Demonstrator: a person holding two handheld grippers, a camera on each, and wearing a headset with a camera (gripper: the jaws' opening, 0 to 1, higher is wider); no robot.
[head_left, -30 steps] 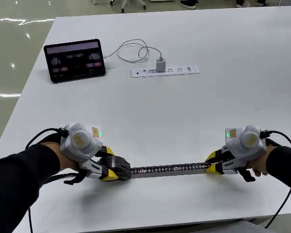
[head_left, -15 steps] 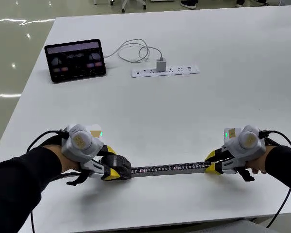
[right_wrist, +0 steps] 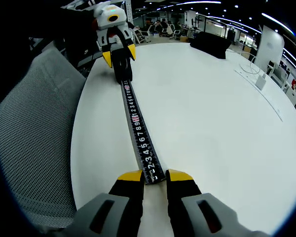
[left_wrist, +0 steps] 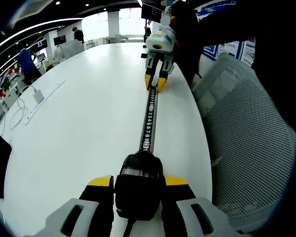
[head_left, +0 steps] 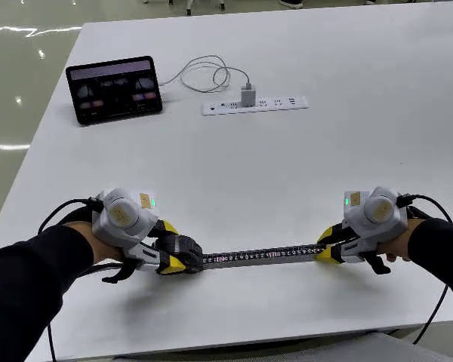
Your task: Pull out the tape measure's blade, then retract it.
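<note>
Holding the blade [right_wrist: 138,128] stretched along the bench [head_left: 287,166], I find its span barely changed this past second. My left hand-held gripper [head_left: 171,246] clamps the tape measure case [left_wrist: 138,187], and my right hand-held gripper [right_wrist: 154,177] pinches the blade's tip. Pull-out looks finished; retraction next.

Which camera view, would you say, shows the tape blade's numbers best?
The right gripper view: the blade runs up from the right gripper with large, legible digits. The left gripper view shows smaller digits receding; the head view shows a thin strip with tiny marks.
</note>
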